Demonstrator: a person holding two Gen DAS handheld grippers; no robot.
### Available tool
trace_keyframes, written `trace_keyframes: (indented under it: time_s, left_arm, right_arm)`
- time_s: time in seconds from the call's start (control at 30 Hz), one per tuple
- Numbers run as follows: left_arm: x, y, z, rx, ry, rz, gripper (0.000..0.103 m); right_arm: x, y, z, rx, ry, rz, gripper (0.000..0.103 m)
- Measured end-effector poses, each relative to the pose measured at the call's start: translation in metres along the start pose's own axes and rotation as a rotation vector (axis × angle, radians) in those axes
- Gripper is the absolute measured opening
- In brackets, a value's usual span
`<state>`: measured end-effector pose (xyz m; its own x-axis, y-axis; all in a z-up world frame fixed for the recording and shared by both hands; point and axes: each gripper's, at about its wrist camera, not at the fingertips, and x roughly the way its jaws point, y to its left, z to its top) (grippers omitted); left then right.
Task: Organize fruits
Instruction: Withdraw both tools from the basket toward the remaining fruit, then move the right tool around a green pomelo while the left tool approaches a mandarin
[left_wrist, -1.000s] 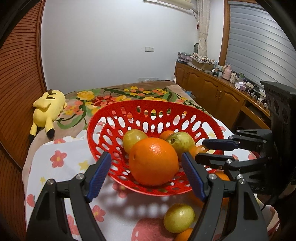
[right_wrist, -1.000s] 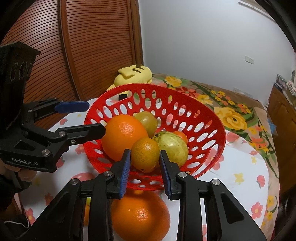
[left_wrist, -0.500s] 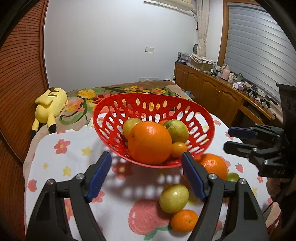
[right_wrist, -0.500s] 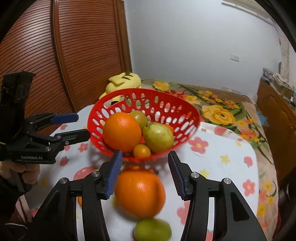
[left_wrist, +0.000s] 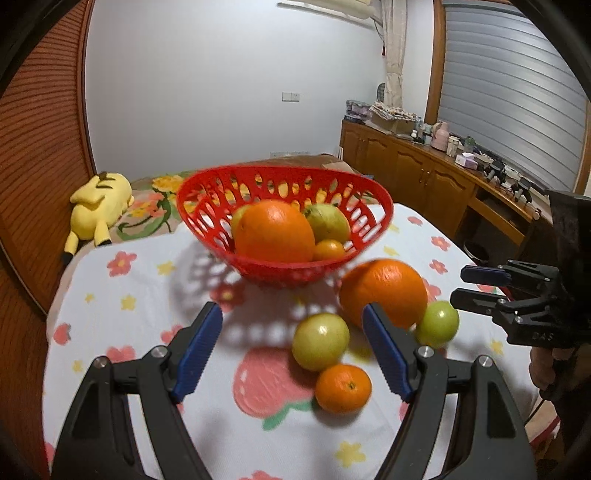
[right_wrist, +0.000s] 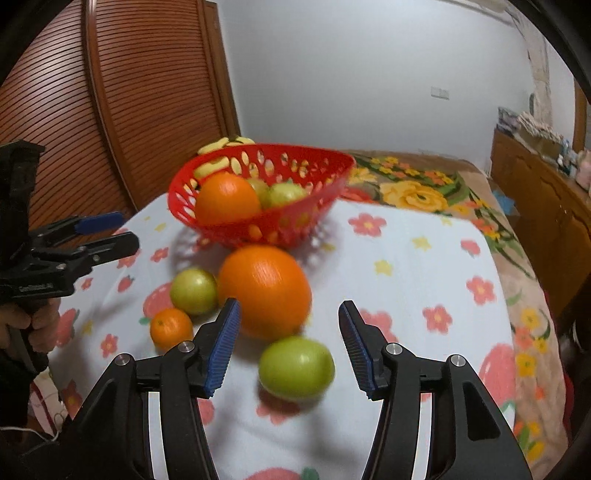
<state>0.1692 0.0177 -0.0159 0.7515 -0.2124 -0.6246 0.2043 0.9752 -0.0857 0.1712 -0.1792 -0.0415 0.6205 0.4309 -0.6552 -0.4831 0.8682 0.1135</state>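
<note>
Both tools, left tool (left_wrist: 291, 347) and right tool (right_wrist: 288, 347), stood released, the right just widened; the round green fruit (right_wrist: 296, 367) (unrestrained) could roll off the counter (right_wrist: 424, 280).

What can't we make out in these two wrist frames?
- Red basket, right wrist view: its near wall and the large orange hide any fruit lying low.
- Yellow plush toy, right wrist view: mostly behind the basket.
- Items on the wooden sideboard, left wrist view: too small to identify.

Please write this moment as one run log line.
basket: holds fruit | tablecloth: four fruits loose | left gripper: open, empty | right gripper: opening, empty
</note>
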Motion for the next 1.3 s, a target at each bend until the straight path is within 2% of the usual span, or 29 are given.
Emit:
trace_keyframes:
  time_s: [0.33,0.47,1.0,1.3]
  left_arm:
    - [0.016,-0.011,-0.031,-0.005,0.067,-0.03,0.079]
    - [0.022,-0.013,-0.038,-0.013,0.091,-0.05,0.079]
    - [0.034,-0.016,-0.048,-0.031,0.124,-0.072,0.078]
    - [0.042,-0.023,-0.051,-0.022,0.149,-0.1,0.058]
  right_arm:
    - [0.01,-0.002,-0.018,0.014,0.037,0.01,0.056]
    - [0.018,0.001,-0.022,0.025,0.058,0.006,0.063]
    - [0.04,0.003,-0.033,0.014,0.095,-0.036,0.066]
    - [0.037,0.008,-0.033,-0.012,0.063,-0.061,0.067]
